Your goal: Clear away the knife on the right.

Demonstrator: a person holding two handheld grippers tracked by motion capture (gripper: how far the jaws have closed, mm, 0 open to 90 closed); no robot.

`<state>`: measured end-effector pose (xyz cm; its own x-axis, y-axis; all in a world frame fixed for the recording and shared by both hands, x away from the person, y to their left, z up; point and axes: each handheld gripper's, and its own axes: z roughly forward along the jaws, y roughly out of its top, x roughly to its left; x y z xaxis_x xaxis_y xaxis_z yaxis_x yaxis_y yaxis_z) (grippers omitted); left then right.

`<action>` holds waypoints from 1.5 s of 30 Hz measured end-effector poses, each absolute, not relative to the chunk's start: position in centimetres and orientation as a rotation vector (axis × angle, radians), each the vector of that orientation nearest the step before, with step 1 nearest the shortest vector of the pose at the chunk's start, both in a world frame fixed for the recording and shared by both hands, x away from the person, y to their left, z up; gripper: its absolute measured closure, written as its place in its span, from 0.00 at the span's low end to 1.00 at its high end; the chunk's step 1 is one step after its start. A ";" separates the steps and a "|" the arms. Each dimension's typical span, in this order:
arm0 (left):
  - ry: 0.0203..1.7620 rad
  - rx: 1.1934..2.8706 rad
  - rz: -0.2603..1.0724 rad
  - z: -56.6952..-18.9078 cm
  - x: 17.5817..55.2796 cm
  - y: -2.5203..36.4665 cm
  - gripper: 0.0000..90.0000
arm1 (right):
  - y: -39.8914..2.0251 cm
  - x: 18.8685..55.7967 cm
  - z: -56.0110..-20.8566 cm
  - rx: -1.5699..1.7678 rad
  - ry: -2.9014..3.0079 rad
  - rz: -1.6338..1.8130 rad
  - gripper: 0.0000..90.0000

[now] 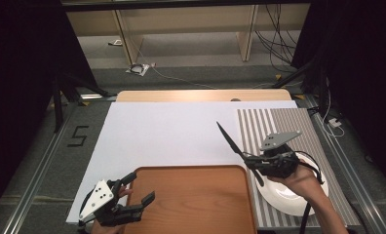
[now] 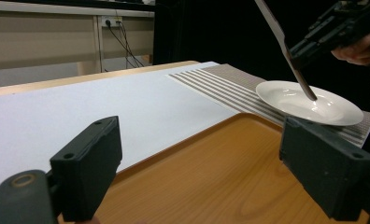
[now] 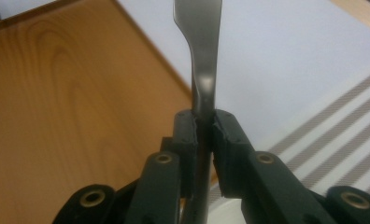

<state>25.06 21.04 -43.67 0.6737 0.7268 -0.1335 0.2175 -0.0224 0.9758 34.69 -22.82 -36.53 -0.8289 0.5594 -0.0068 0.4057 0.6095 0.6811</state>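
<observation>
My right gripper [image 1: 249, 163] is shut on a long metal utensil [image 1: 232, 144], thin and knife-like, gripped near its middle. One end points up and away over the white sheet. The other end hangs over the white plate [image 1: 288, 197]. In the left gripper view the utensil [image 2: 286, 44] slants down from the right gripper [image 2: 296, 52] to the plate's bowl [image 2: 328, 109]. The right gripper view has the jaws [image 3: 204, 123] pinching the utensil [image 3: 205, 70]. My left gripper [image 1: 141, 187] is open over the wooden tray's [image 1: 196, 200] left edge, holding nothing [image 2: 197, 163].
A striped placemat [image 1: 279, 122] lies under the plate at the right. A white sheet [image 1: 166, 131] covers the table's middle. The wooden tray [image 2: 211, 172] sits at the front edge. Beyond the table are cables and furniture legs on the floor.
</observation>
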 end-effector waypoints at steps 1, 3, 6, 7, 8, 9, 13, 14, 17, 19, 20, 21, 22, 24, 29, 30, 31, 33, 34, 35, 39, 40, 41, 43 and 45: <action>0.798 1.581 0.484 -43.7 25.1 21.1 0.15 | -22.4 34.3 -36.6 0.789 2.625 1.025 0.90; 0.795 1.584 0.485 -43.7 25.1 21.1 0.15 | -21.9 33.7 -36.6 0.777 2.634 1.033 0.90; 0.793 1.584 0.486 -43.7 25.0 21.1 0.15 | -21.2 32.9 -36.7 0.775 2.654 1.045 0.90; 0.794 1.585 0.486 -43.7 25.1 21.1 0.15 | -21.0 32.7 -36.8 0.768 2.667 1.049 0.90; 0.794 1.585 0.486 -43.7 25.1 21.1 0.15 | -20.8 32.4 -36.8 0.754 2.678 1.044 0.90; 0.794 1.584 0.485 -43.7 25.1 21.1 0.15 | -20.4 32.0 -36.8 0.738 2.682 1.038 0.90; 0.795 1.584 0.486 -43.7 25.1 21.1 0.15 | -19.7 31.2 -37.1 0.718 2.709 1.053 0.90; 0.795 1.583 0.486 -43.7 25.1 21.1 0.15 | -19.5 31.0 -37.2 0.714 2.714 1.044 0.90; 0.795 1.583 0.487 -43.6 25.1 21.1 0.15 | -18.8 30.4 -37.6 0.688 2.735 1.026 0.90; 0.795 1.582 0.489 -43.6 25.0 21.1 0.15 | -18.4 30.1 -37.9 0.686 2.748 1.017 0.90; 0.795 1.582 0.490 -43.6 25.0 21.2 0.15 | -18.2 30.0 -38.1 0.683 2.759 1.015 0.90; 0.796 1.582 0.490 -43.6 25.0 21.2 0.15 | -18.0 29.9 -38.2 0.674 2.768 1.016 0.90; 0.795 1.581 0.491 -43.6 25.0 21.2 0.15 | -17.8 29.7 -38.4 0.670 2.775 1.016 0.90; 0.794 1.581 0.492 -43.6 25.0 21.2 0.15 | -17.5 29.5 -38.6 0.663 2.788 1.012 0.90; 0.795 1.579 0.494 -43.6 25.0 21.2 0.15 | -16.7 28.9 -39.1 0.652 2.823 1.002 0.90; 0.795 1.579 0.496 -43.6 25.0 21.2 0.15 | -16.6 28.8 -39.2 0.647 2.832 0.999 0.90; 0.794 1.578 0.498 -43.6 25.0 21.2 0.15 | -16.5 28.8 -39.3 0.647 2.842 0.988 0.90; 0.796 1.574 0.502 -43.6 25.0 21.2 0.15 | -16.3 28.6 -39.6 0.645 2.861 0.978 0.90; 0.797 1.573 0.503 -43.6 25.0 21.2 0.15 | -16.2 28.5 -39.8 0.650 2.869 0.968 0.90; 0.797 1.572 0.504 -43.5 25.0 21.3 0.15 | -16.1 28.4 -40.0 0.640 2.875 0.958 0.90; 0.796 1.568 0.506 -43.5 24.9 21.4 0.15 | -15.8 28.0 -40.7 0.659 2.908 0.942 0.90; 0.796 1.568 0.506 -43.5 24.9 21.4 0.15 | -15.8 28.0 -40.9 0.662 2.915 0.938 0.90; 0.796 1.568 0.507 -43.5 24.9 21.4 0.15 | -15.8 27.9 -41.0 0.665 2.923 0.930 0.90; 0.796 1.567 0.510 -43.5 24.9 21.4 0.15 | -15.6 27.8 -41.3 0.664 2.937 0.909 0.90; 0.796 1.567 0.512 -43.5 24.9 21.3 0.15 | -15.5 27.7 -41.7 0.659 2.951 0.895 0.90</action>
<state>24.90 21.33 -43.50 0.6639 0.7382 -0.1197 0.1976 -0.0188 0.9801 27.67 -15.50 -41.67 -0.9126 0.3876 0.1297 0.3944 0.7516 0.5287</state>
